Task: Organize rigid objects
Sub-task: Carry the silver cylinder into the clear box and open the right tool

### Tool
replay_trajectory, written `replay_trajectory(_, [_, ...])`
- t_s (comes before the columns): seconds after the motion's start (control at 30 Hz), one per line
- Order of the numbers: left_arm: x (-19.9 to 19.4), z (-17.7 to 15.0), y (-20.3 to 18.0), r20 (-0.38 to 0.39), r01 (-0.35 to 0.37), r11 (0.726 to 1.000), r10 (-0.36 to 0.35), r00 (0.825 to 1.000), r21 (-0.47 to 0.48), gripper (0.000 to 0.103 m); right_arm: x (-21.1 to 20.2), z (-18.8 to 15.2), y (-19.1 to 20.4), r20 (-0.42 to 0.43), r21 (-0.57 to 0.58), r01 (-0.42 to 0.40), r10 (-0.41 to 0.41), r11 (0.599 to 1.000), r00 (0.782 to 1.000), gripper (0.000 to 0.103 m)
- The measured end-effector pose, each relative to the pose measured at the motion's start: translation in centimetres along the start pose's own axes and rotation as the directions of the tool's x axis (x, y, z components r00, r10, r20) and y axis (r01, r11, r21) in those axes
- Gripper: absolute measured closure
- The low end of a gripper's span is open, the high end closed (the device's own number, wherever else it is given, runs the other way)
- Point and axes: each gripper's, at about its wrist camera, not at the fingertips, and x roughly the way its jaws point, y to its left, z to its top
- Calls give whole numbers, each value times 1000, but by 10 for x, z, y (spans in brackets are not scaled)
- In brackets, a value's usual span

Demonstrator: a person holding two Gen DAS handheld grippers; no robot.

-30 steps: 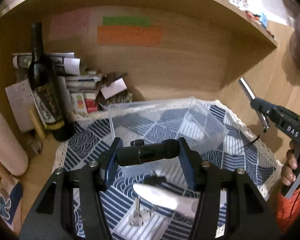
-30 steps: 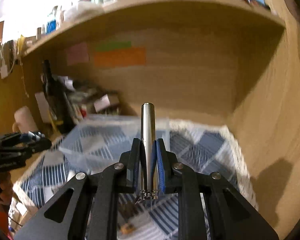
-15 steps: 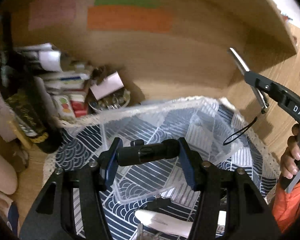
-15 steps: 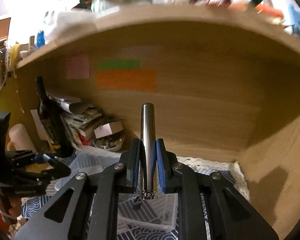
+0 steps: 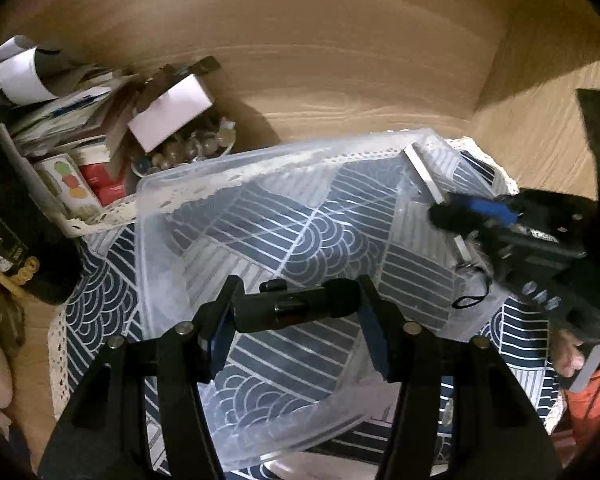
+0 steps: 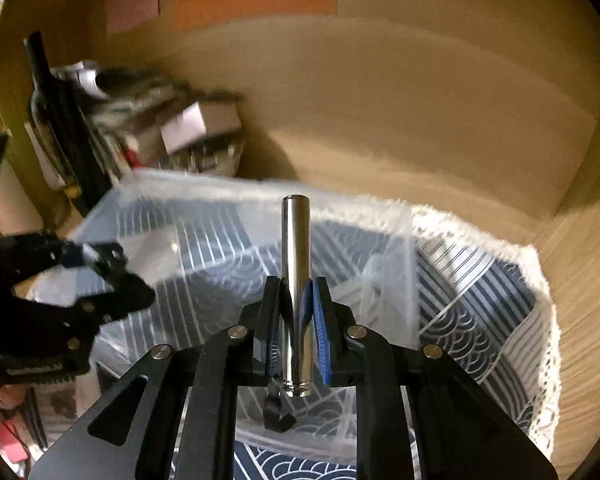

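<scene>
Above the clear plastic storage bin (image 5: 260, 184), both grippers carry loads.
The left gripper (image 5: 296, 312) is closed on a black cylindrical flashlight (image 5: 296, 311), lying crosswise between its pads; the right gripper (image 6: 298, 316) is clamped on a slim polished steel cylinder (image 6: 296, 264), pointing forward past its fingertips; the bin sits on a navy patterned cloth (image 6: 480, 320) covering the worktop.

Navy wave-patterned cloth (image 5: 328, 236), silver tube (image 6: 295, 264).

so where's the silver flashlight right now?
Clamped upright in the right tongs, silver flashlight over the clear plastic bin, right-hand side.
</scene>
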Motion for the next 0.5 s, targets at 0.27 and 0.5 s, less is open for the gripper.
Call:
replay_trajectory(0.27, [-8,-1,2,23,-12,1000,13,1000,-9,28,18,-4,5,-62,-27,6,-7,1000,998,89])
replay_trajectory(0.5, [-50,-5,6,96,-17,1000,19,995,-15,15,-15,-4,8,-1,-21,17,-17,1000,1000,67])
